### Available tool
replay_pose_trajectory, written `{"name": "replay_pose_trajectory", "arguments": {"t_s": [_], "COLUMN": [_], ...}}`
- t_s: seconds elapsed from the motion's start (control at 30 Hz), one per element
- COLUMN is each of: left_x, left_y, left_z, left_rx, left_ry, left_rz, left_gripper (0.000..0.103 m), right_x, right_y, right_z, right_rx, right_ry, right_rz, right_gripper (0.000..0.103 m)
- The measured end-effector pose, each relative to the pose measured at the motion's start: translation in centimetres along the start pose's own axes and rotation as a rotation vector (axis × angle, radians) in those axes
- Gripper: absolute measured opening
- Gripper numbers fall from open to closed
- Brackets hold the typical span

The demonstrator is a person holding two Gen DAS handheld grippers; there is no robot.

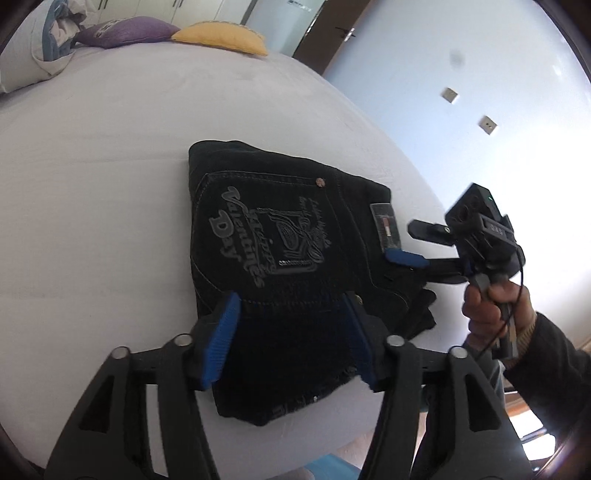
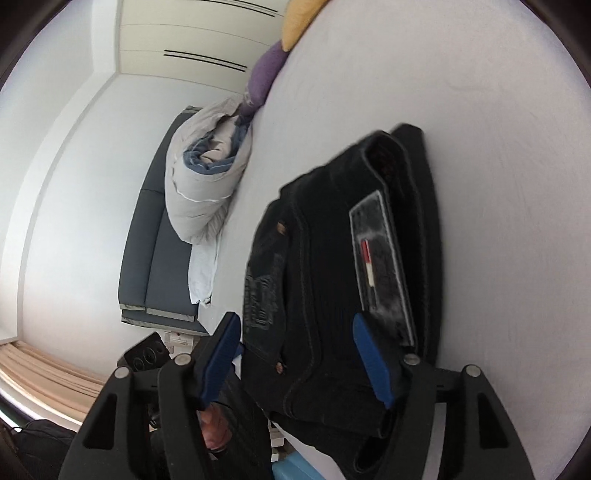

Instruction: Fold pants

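Black jeans (image 1: 280, 229) lie folded into a compact block on the white bed (image 1: 110, 184), back pocket with grey embroidery facing up. My left gripper (image 1: 291, 332) hovers over their near end, its blue pads spread wide on either side of the fabric and open. At the waistband side, my right gripper (image 1: 417, 243) is held by a hand (image 1: 491, 306); one blue pad sits over the edge by the label patch (image 1: 386, 229). In the right wrist view the jeans (image 2: 325, 258) fill the gap of that gripper (image 2: 297, 358), which stands open, pads apart from the cloth.
A purple pillow (image 1: 125, 31), a yellow pillow (image 1: 225, 37) and a rolled duvet (image 2: 207, 177) lie at the head of the bed by a grey headboard (image 2: 159, 251). The mattress (image 2: 480, 110) stretches bare around the jeans. Its edge runs just below the left gripper.
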State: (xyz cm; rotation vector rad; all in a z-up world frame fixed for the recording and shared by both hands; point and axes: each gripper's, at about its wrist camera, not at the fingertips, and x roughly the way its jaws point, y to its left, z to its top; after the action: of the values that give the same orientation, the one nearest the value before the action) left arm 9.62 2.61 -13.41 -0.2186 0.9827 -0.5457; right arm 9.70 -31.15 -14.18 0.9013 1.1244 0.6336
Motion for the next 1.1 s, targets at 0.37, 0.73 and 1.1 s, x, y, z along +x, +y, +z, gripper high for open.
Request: {"name": "replay_pose_trajectory", "arguments": {"t_s": [0.37,0.73,1.1], "left_x": [-2.7,1.2,4.5], "left_y": [-1.4,0.6,4.1], "left_z": [7.0,8.9,8.6], "left_rx": [0.023,0.033,-0.025], "left_ry": [-0.025,0.087,0.162], "left_rz": [0.293,0.382,0.37], "left_gripper": [0.082,0.088,0.088], "right_x": [-7.4,-3.5,-0.1], "right_y": [0.9,1.1,2.3], "right_z": [0.0,1.2,2.7], "right_rx": [-0.011,-0.063,-0.141], "right_ry": [-0.175,-0.085,-0.001], "right_rz": [-0.131,-0.313,-0.348], "right_gripper": [0.08,0.09,0.088]}}
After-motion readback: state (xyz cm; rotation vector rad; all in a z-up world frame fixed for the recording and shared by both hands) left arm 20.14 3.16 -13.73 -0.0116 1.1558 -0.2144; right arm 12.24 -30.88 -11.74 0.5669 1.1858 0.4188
